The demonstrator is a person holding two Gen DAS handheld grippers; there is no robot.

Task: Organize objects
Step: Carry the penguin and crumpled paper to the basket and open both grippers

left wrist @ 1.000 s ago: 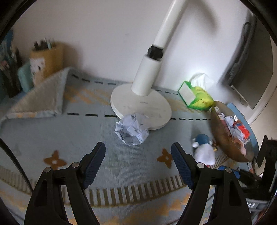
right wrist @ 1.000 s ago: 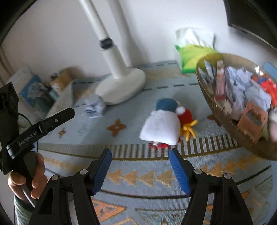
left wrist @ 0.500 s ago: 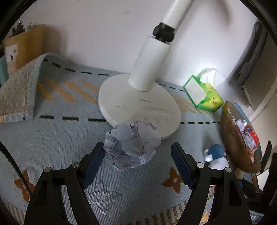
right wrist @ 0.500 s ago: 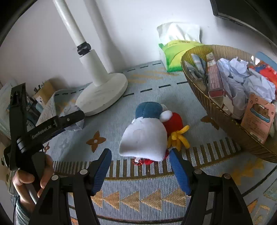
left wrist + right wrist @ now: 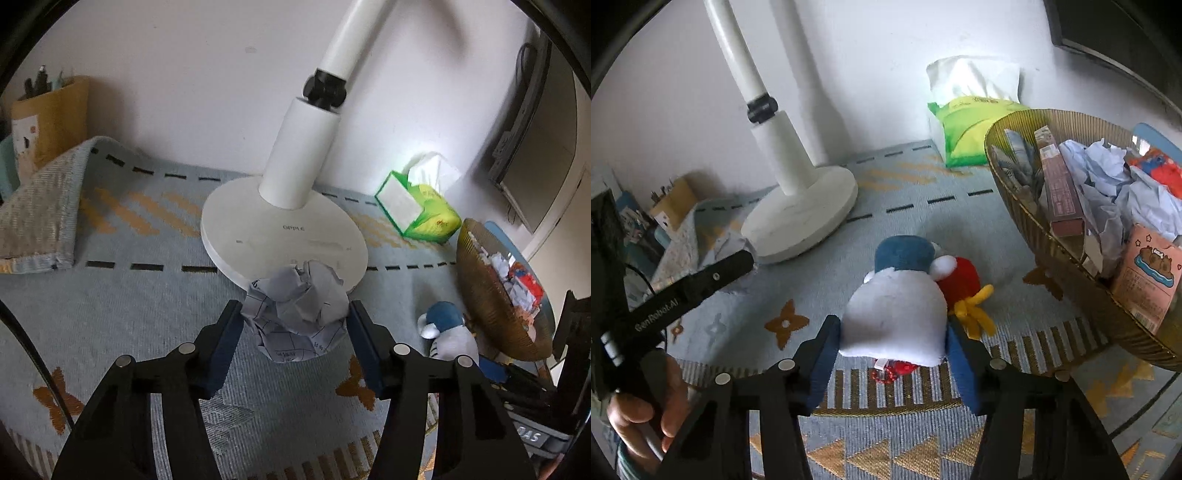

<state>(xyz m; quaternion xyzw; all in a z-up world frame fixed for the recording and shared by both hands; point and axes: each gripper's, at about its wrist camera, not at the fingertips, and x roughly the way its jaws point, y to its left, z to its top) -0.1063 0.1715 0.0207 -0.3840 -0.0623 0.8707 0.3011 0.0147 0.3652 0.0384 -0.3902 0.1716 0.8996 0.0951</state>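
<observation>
A crumpled paper ball (image 5: 297, 312) lies on the blue patterned rug against the lamp base. My left gripper (image 5: 293, 332) is open, with its blue pads on either side of the ball. A plush penguin (image 5: 895, 306) with a blue head, white body and red scarf lies on the rug. My right gripper (image 5: 892, 347) is open, with its pads flanking the penguin's white body. The penguin also shows in the left wrist view (image 5: 448, 332). A woven basket (image 5: 1082, 295) of paper balls, boxes and packets stands at the right.
A white lamp base (image 5: 284, 229) and pole stand at the back by the wall. A green tissue pack (image 5: 421, 212) lies behind the basket (image 5: 491, 306). A cardboard pen holder (image 5: 48, 118) and a folded rug corner (image 5: 40, 214) are at the far left.
Both grippers moved forward. The left one closed in around the paper ball and the right one around the penguin. The jaws of both have narrowed.
</observation>
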